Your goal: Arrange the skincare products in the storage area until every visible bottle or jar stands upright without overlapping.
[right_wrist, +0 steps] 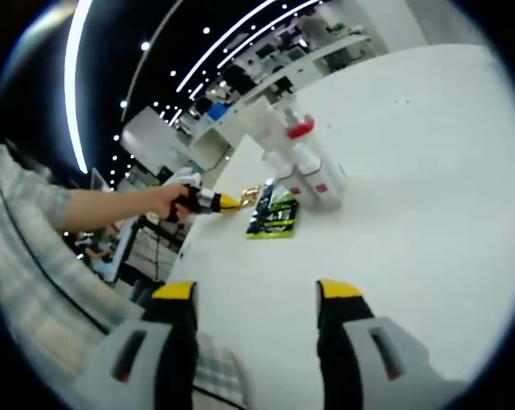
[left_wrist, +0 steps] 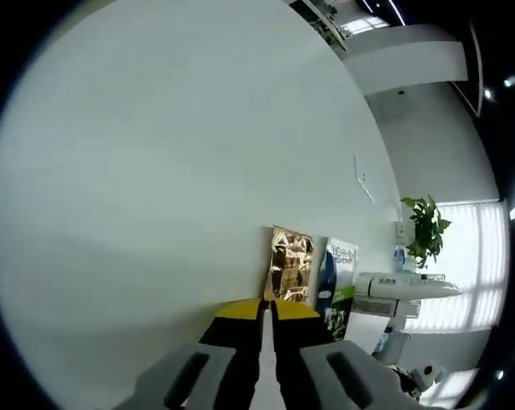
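- The left tool [left_wrist: 266, 312], jaws pressed nearly together, is nosing at a gold foil sachet [left_wrist: 291, 265]; whether it is gripping the sachet, I cannot tell.
- The right tool [right_wrist: 255, 295] is hanging wide open and holding nothing, near the worktop [right_wrist: 411, 171].
- Just beside the sachet, a green-black packet [right_wrist: 274, 215] is lying flat; white plastic bottles [right_wrist: 313, 166], one red-capped, are clustering behind it.
- Judgement: pinching the crinkly foil by its edge is wiser; it likely slips.

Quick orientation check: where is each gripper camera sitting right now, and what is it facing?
Left gripper view: rides the left gripper, jaws together, low over the white table, facing a gold packet and a green-blue packet.
Right gripper view: rides the open right gripper, facing white bottles; a sleeve shows.
Shared: both packets, the table.
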{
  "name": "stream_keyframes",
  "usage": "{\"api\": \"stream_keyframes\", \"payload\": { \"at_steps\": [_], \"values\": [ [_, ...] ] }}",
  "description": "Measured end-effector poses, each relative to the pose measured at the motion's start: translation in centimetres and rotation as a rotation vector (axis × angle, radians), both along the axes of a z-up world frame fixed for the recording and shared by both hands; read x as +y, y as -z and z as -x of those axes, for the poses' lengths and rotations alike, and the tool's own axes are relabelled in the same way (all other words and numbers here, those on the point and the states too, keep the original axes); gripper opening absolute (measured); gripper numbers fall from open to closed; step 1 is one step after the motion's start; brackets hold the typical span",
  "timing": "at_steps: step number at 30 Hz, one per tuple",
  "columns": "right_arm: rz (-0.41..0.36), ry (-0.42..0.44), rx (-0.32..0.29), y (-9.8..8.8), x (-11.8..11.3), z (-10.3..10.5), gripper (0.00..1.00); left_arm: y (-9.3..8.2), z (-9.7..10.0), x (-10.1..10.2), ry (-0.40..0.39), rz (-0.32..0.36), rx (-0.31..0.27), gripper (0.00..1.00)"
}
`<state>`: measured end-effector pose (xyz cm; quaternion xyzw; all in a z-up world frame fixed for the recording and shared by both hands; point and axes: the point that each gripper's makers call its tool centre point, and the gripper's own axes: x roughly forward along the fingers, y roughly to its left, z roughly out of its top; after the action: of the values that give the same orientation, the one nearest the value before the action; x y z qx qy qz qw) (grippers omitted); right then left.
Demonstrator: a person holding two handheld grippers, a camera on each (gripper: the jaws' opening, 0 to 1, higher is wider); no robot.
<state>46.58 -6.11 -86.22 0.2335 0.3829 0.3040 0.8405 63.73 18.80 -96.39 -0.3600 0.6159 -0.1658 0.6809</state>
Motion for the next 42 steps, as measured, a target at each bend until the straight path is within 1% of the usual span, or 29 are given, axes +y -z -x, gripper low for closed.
{"api": "stream_keyframes", "payload": {
  "at_steps": [4,7,8,10,13,14,16,17,19,20,21,22,23,24,25,26,27,29,30,31,33,34,36,38,39,40,41,42],
  "values": [
    [-0.002,-0.001,-0.005,-0.1,0.1,0.1,0.54,-0.3,-0.4,0.5,-0.007,-0.017,-0.006,0.11],
    [-0.006,0.002,-0.010,-0.2,0.0,0.1,0.54,-0.6,-0.5,1.0,-0.018,-0.027,-0.006,0.18],
    [-0.008,0.003,-0.012,-0.2,0.0,0.1,0.54,-0.8,-0.4,1.1,-0.019,-0.032,-0.010,0.22],
    [-0.013,0.001,-0.014,-0.3,0.1,0.2,0.54,-1.6,-0.4,1.7,-0.017,-0.050,-0.046,0.26],
    [-0.018,-0.010,-0.019,-0.3,0.5,0.4,0.54,-2.6,0.0,2.9,-0.015,-0.060,-0.076,0.27],
    [-0.021,-0.015,-0.022,-0.3,0.6,0.5,0.54,-2.7,-0.1,3.5,-0.011,-0.071,-0.090,0.29],
    [-0.026,-0.025,-0.026,-0.4,0.9,0.6,0.54,-3.3,0.4,4.6,-0.007,-0.106,-0.113,0.32],
    [-0.027,-0.028,-0.030,-0.5,1.0,0.6,0.54,-3.6,0.8,5.2,0.012,-0.127,-0.136,0.35],
    [-0.033,-0.034,-0.039,-0.7,1.2,0.6,0.54,-4.2,1.4,6.0,0.063,-0.165,-0.189,0.41],
    [-0.036,-0.037,-0.042,-0.8,1.3,0.6,0.54,-4.3,2.1,6.3,0.084,-0.181,-0.179,0.44],
    [-0.037,-0.038,-0.043,-0.8,1.3,0.6,0.54,-4.4,2.5,6.6,0.116,-0.201,-0.192,0.46],
    [-0.040,-0.041,-0.048,-0.9,1.4,0.6,0.54,-4.4,2.8,7.3,0.160,-0.235,-0.226,0.49],
    [-0.042,-0.043,-0.050,-1.0,1.4,0.6,0.54,-4.7,3.6,8.0,0.195,-0.273,-0.228,0.51],
    [-0.044,-0.047,-0.053,-1.0,1.6,0.6,0.54,-4.9,4.0,8.4,0.226,-0.296,-0.247,0.53],
    [-0.045,-0.050,-0.057,-1.1,1.7,0.6,0.55,-5.0,4.0,8.8,0.265,-0.321,-0.280,0.56],
    [-0.046,-0.052,-0.059,-1.2,1.8,0.7,0.55,-4.9,4.1,9.3,0.292,-0.343,-0.299,0.58],
    [-0.048,-0.057,-0.061,-1.2,1.9,0.7,0.55,-4.9,4.6,10.0,0.339,-0.381,-0.307,0.59],
    [-0.050,-0.062,-0.068,-1.3,2.1,0.8,0.55,-4.9,5.3,10.6,0.409,-0.424,-0.317,0.62],
    [-0.052,-0.064,-0.069,-1.4,2.1,0.8,0.55,-4.7,5.9,11.0,0.468,-0.454,-0.318,0.63],
    [-0.053,-0.065,-0.069,-1.4,2.2,0.8,0.55,-4.6,6.1,11.2,0.486,-0.466,-0.314,0.65],
    [-0.053,-0.067,-0.070,-1.4,2.2,0.9,0.55,-4.0,7.5,12.4,0.584,-0.539,-0.280,0.66],
    [-0.054,-0.067,-0.071,-1.4,2.3,0.9,0.55,-3.6,8.1,12.7,0.634,-0.558,-0.266,0.67],
    [-0.056,-0.068,-0.071,-1.4,2.3,1.0,0.55,-2.8,8.6,13.3,0.713,-0.586,-0.265,0.68],
    [-0.057,-0.069,-0.072,-1.5,2.3,1.1,0.55,-2.1,10.0,14.5,0.831,-0.644,-0.235,0.70],
    [-0.058,-0.070,-0.073,-1.6,2.4,1.1,0.55,-1.8,10.8,15.5,0.914,-0.678,-0.214,0.69],
    [-0.058,-0.069,-0.073,-1.6,2.4,1.2,0.55,-1.7,11.4,16.3,0.956,-0.702,-0.184,0.65],
    [-0.058,-0.068,-0.072,-1.6,2.3,1.2,0.55,-1.5,11.8,17.0,0.975,-0.726,-0.156,0.62],
    [-0.057,-0.068,-0.072,-1.5,2.3,1.3,0.55,-1.3,12.3,17.6,0.999,-0.743,-0.145,0.61]
  ]
}}
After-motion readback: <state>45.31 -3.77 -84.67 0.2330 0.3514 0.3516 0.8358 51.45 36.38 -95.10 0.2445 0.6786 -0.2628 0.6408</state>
